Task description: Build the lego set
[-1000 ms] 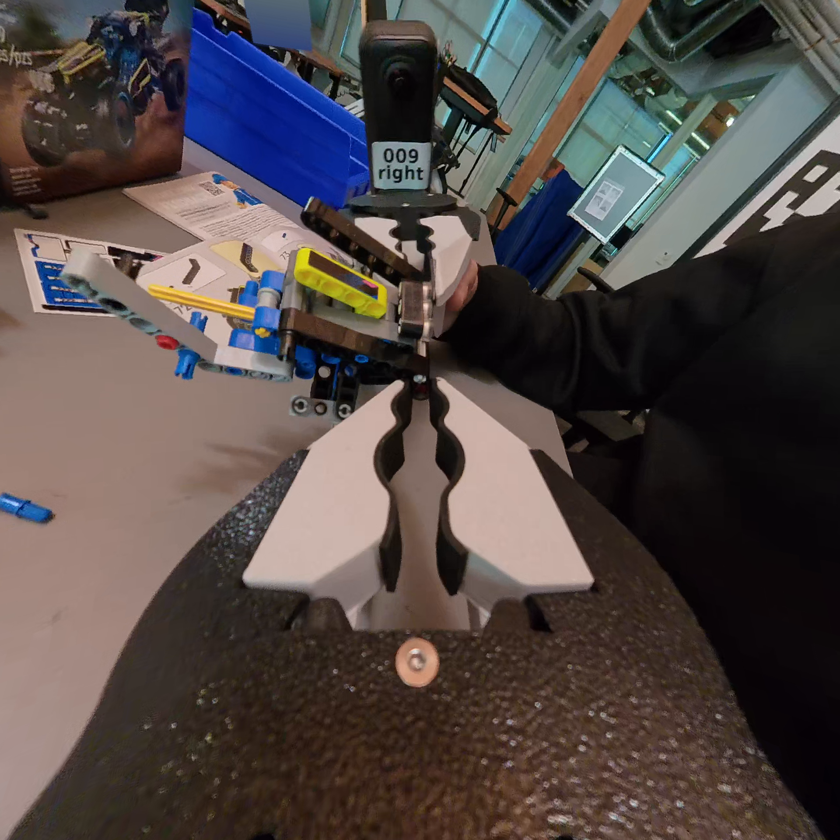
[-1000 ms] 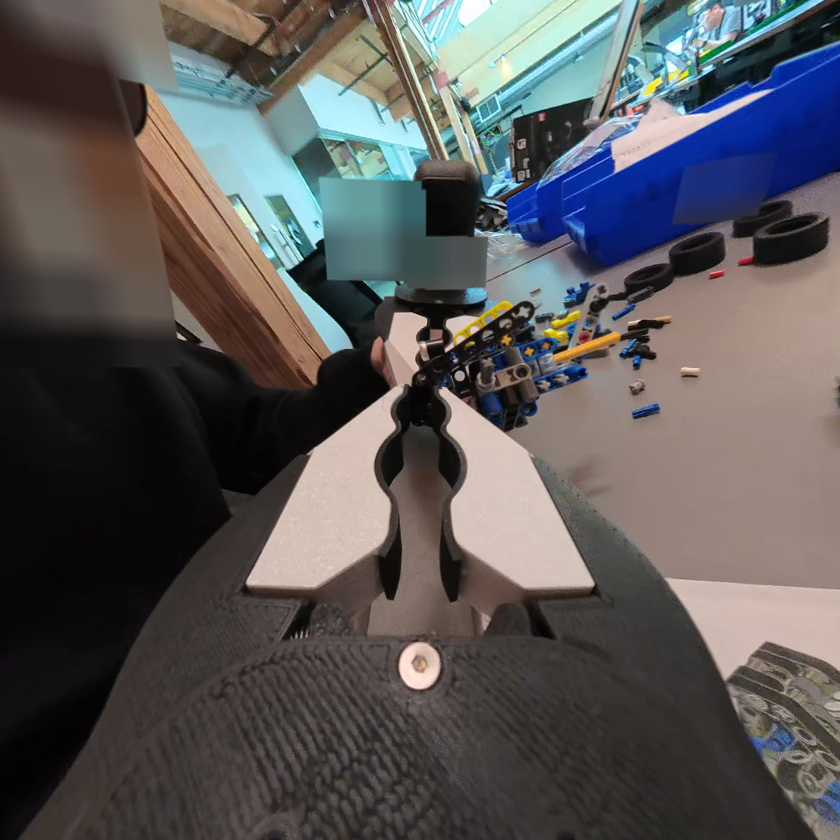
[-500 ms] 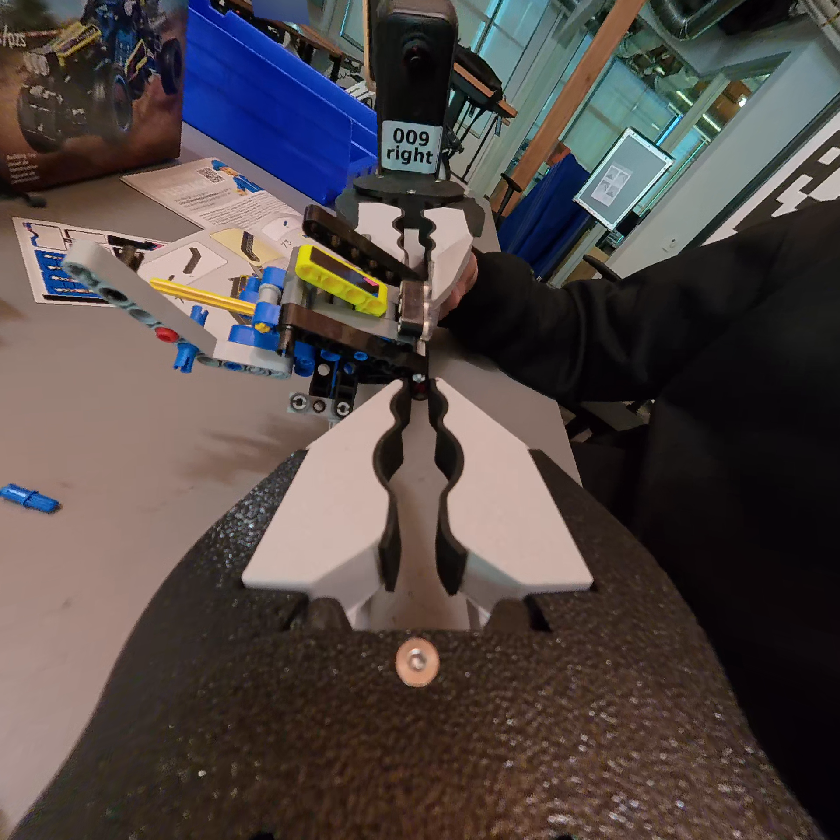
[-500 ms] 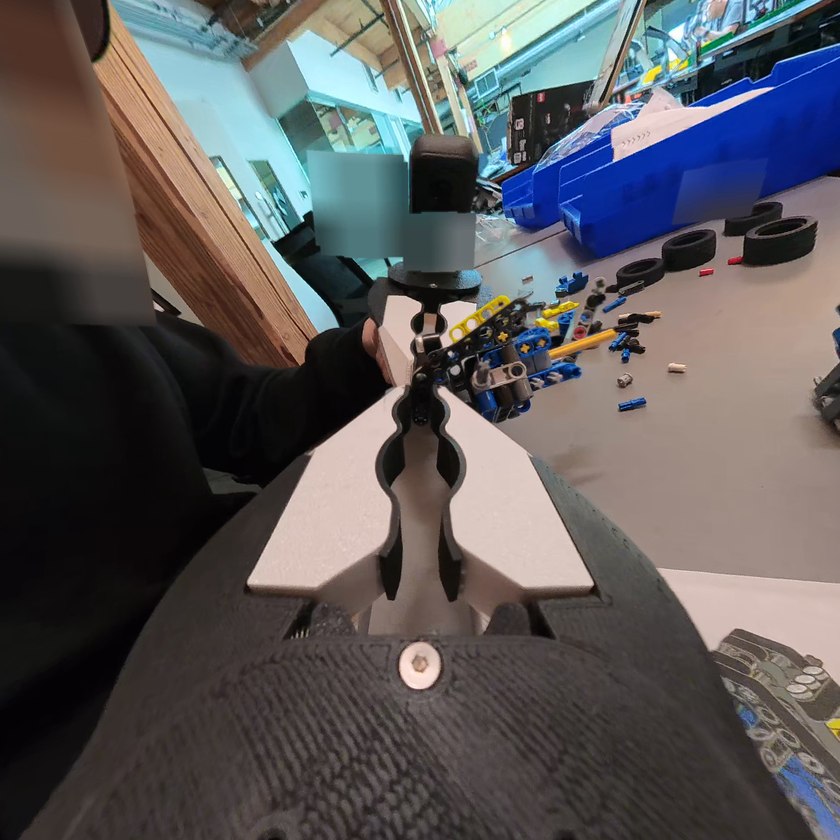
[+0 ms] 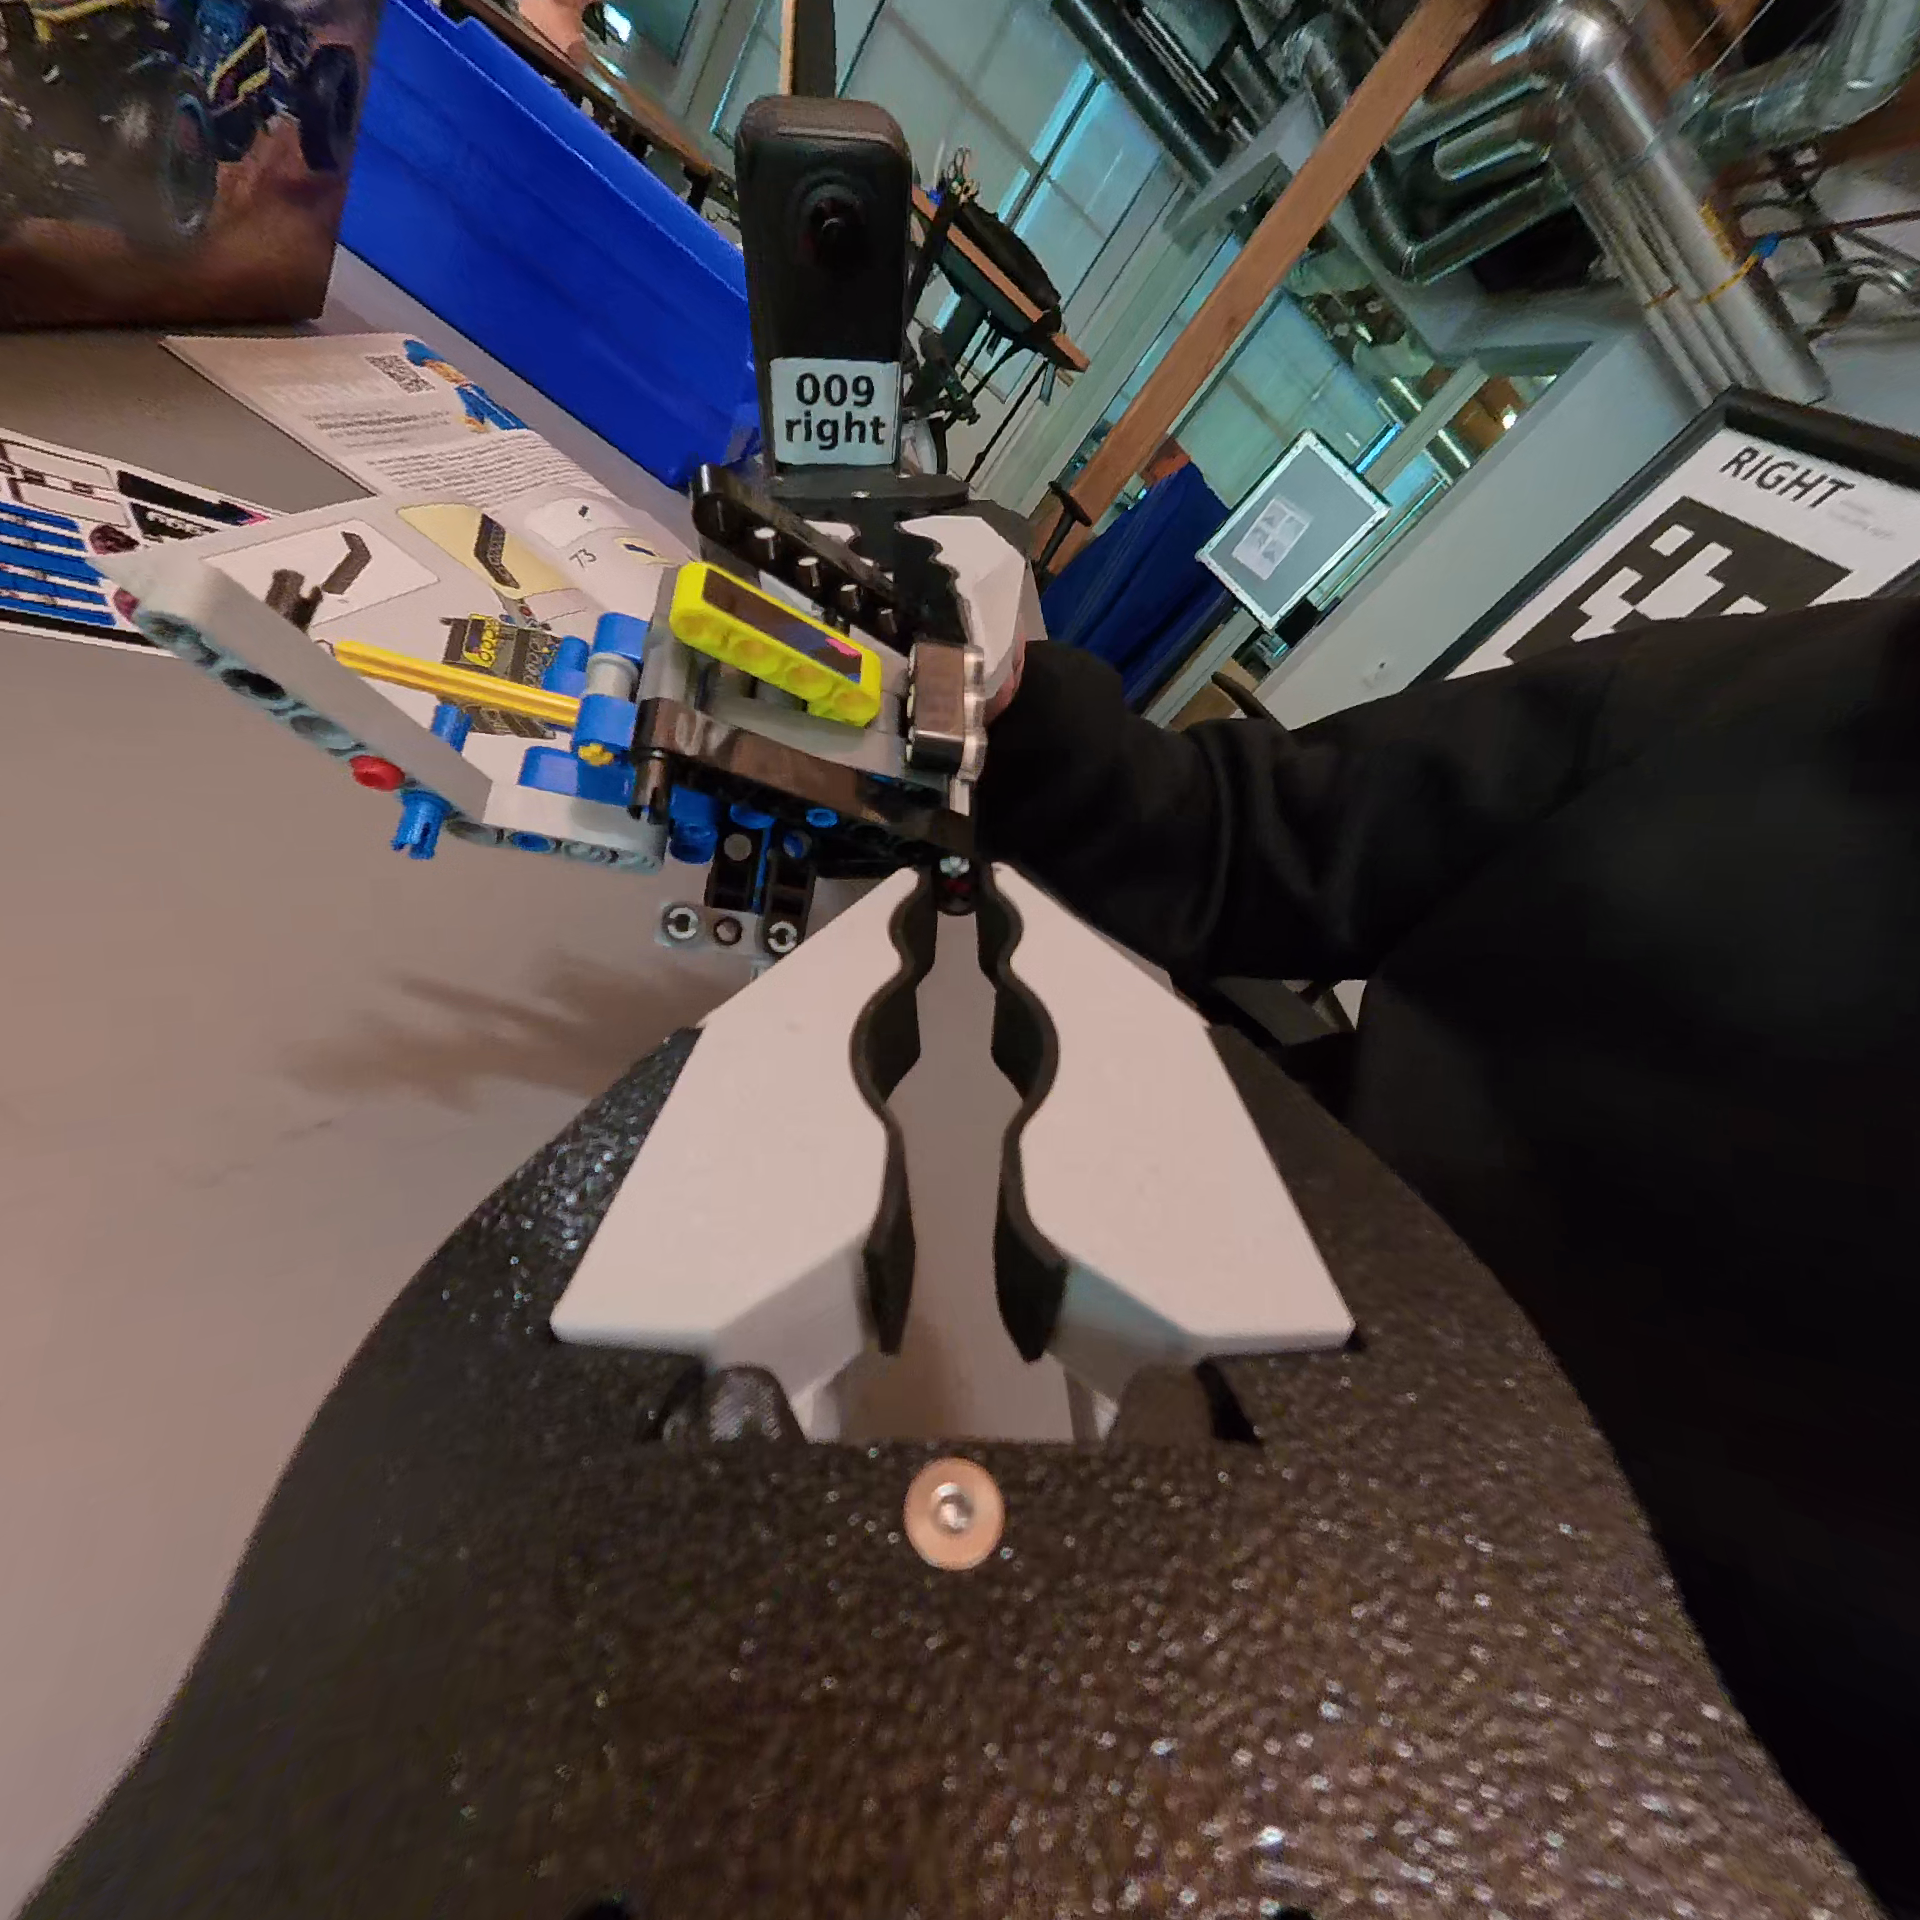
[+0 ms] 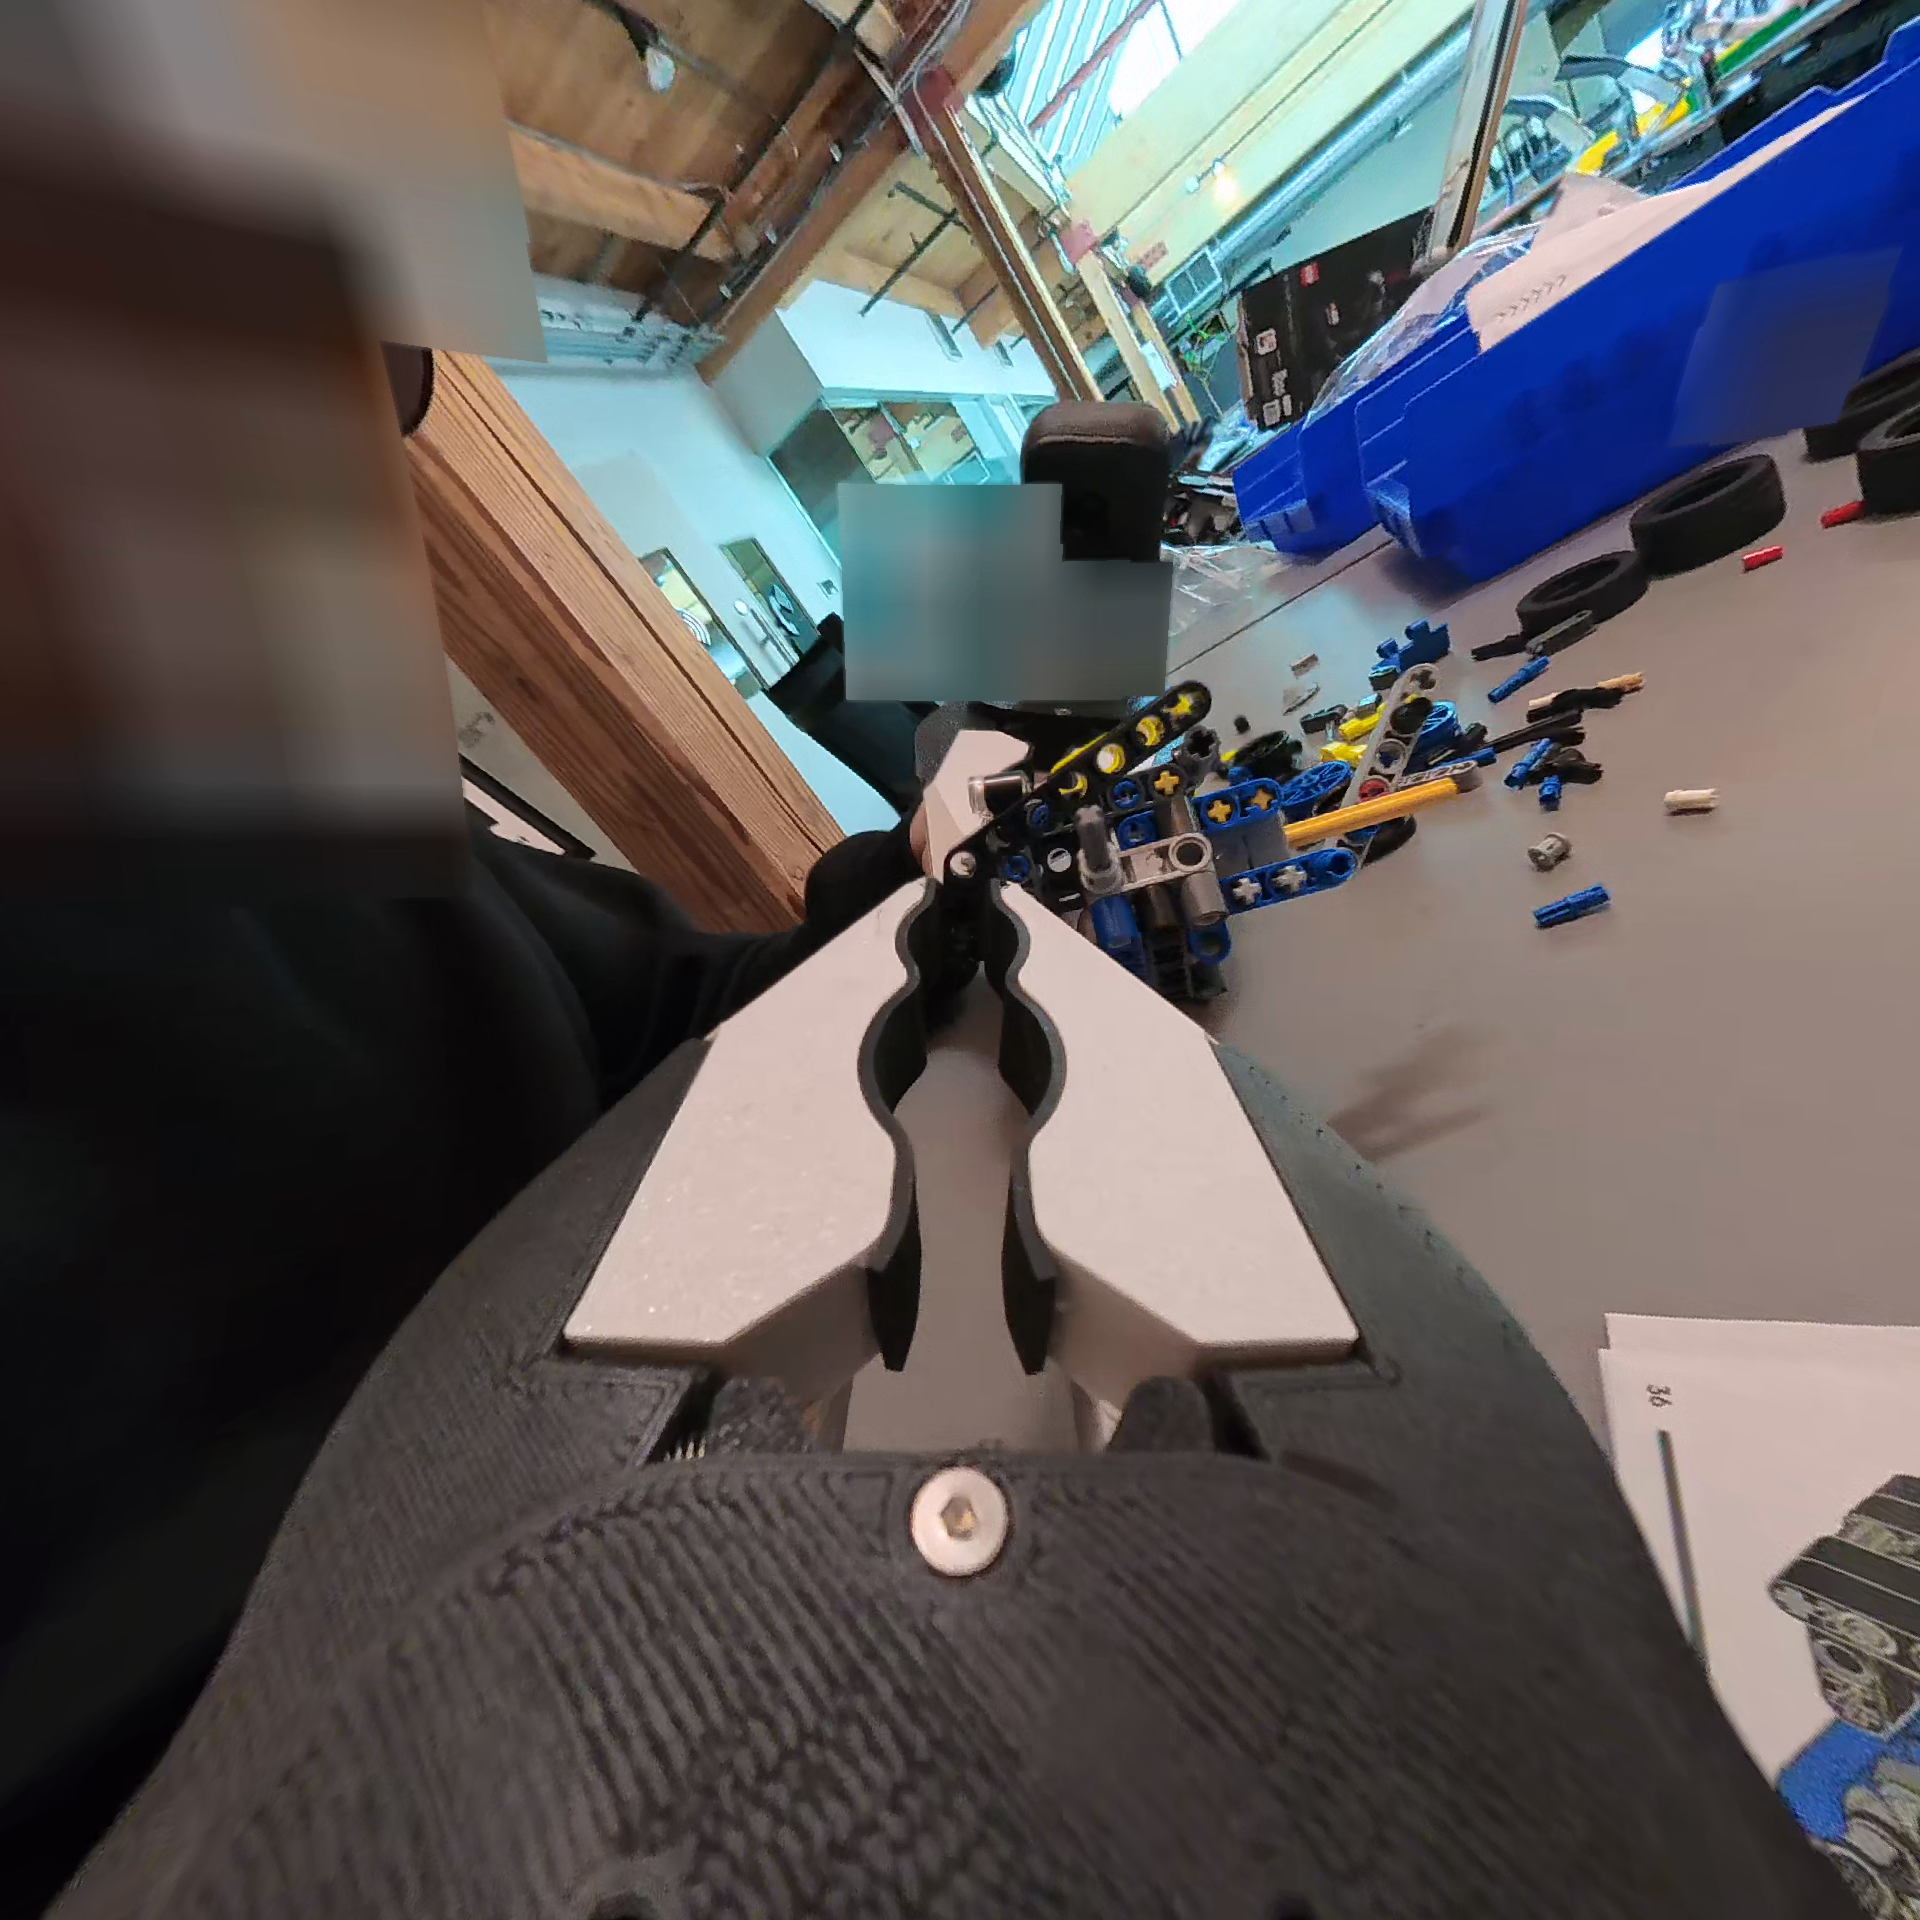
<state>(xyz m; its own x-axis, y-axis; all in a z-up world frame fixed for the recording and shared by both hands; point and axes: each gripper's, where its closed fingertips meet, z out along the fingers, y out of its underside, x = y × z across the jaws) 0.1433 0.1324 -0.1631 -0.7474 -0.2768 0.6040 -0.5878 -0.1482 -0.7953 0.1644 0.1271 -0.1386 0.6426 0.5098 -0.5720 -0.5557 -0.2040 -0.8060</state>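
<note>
A building-brick model (image 5: 748, 727) in black, blue, grey and yellow hangs above the grey table (image 5: 208, 1039) between my two grippers, which face each other. My left gripper (image 5: 951, 883) is shut on the near end of the model's lower black beam (image 5: 790, 769). My right gripper (image 6: 961, 899) is shut on the end of a long black holed beam (image 6: 1091, 774) on top of the model. In the left wrist view the right gripper (image 5: 920, 613) shows behind the model, at that beam (image 5: 800, 551). A white finger (image 6: 961, 790) of the left gripper shows in the right wrist view.
Loose bricks (image 6: 1558, 727), black tyres (image 6: 1704, 509) and blue bins (image 6: 1558, 395) lie beyond the model. An open booklet (image 6: 1766, 1507) lies at the near right. Instruction sheets (image 5: 416, 416), a sticker sheet (image 5: 62, 540) and a set box (image 5: 156, 156) lie on the left. A person's black sleeve (image 5: 1351, 831) fills the right side. Only a small space, under 4 cm, lies between the two pairs of fingers.
Both grippers stay shut on the model. The pair and the model have shifted and tilted a little; the right gripper has come nearer and higher in the left wrist view.
</note>
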